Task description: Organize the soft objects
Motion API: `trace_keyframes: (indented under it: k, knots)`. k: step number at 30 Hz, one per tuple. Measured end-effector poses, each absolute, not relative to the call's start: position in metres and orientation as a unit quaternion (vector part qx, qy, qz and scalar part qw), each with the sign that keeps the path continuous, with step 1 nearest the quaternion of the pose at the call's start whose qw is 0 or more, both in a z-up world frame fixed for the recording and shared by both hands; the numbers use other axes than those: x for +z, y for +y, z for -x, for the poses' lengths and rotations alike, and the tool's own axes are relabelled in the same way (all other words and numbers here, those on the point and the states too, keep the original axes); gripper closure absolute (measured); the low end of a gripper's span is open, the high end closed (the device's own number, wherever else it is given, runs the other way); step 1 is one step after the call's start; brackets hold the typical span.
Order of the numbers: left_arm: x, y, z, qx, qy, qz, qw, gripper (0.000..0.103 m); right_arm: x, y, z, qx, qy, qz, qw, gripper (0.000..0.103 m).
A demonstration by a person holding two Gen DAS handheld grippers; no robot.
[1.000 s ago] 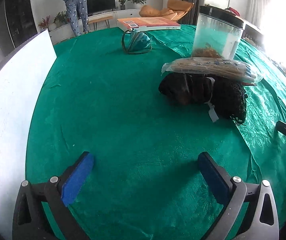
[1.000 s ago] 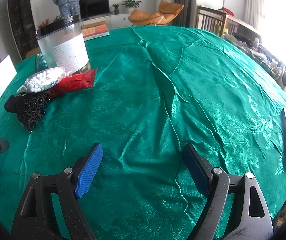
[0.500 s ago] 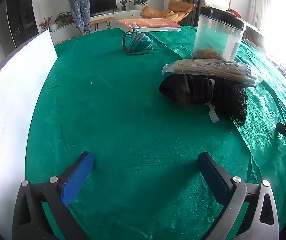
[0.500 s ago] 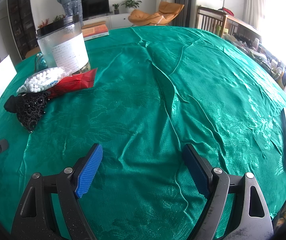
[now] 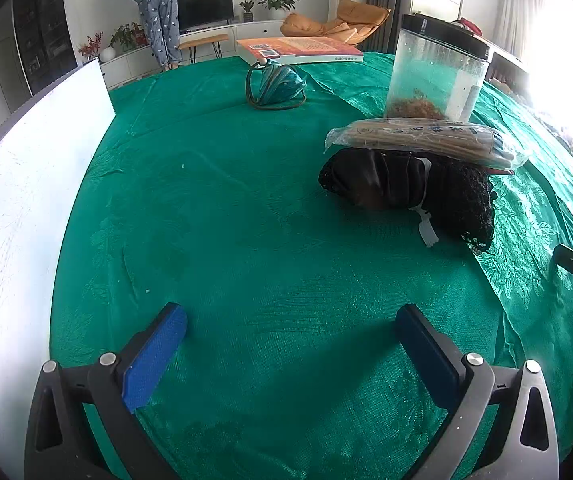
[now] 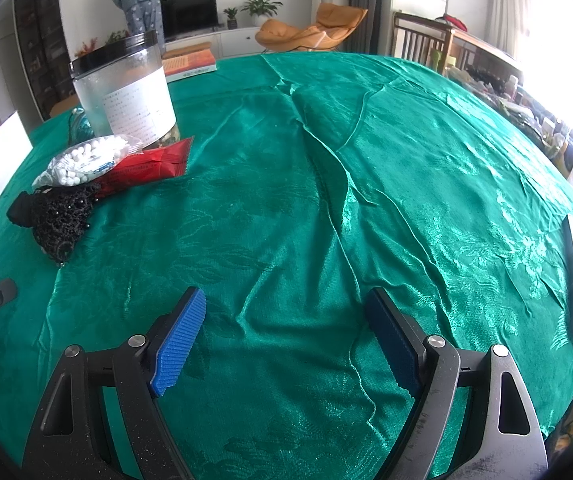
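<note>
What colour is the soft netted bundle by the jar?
Black; the netted bundle shows best in the left wrist view.

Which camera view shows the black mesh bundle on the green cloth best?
The left wrist view: the black mesh bundle lies near the middle, whole, with its white tag visible, under the long clear packet. The right wrist view shows it small at the left edge, distorted.
</note>
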State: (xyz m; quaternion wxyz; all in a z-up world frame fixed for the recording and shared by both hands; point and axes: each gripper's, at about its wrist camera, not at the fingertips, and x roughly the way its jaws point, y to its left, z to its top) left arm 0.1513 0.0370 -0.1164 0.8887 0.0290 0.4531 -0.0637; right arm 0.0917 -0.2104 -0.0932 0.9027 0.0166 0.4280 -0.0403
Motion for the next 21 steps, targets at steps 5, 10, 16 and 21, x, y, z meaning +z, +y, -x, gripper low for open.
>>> trace_keyframes:
  k: [5, 10, 16, 21]
  knots:
    - [-0.116, 0.037, -0.151, -0.064, 0.453, -0.029, 0.889, 0.0, -0.093, -0.212, -0.092, -0.042, 0.428, -0.017, 0.903, 0.018]
    - [-0.116, 0.037, -0.151, -0.064, 0.453, -0.029, 0.889, 0.0, -0.093, -0.211, -0.092, -0.043, 0.429, -0.016, 0.902, 0.018]
    - [-0.116, 0.037, -0.151, -0.064, 0.453, -0.029, 0.889, 0.0, -0.084, -0.202, -0.12, 0.016, 0.445, 0.067, 0.893, 0.017]
    - [-0.116, 0.037, -0.151, -0.064, 0.453, -0.029, 0.889, 0.0, -0.054, -0.156, -0.157, 0.109, 0.373, 0.222, 0.894, 0.018]
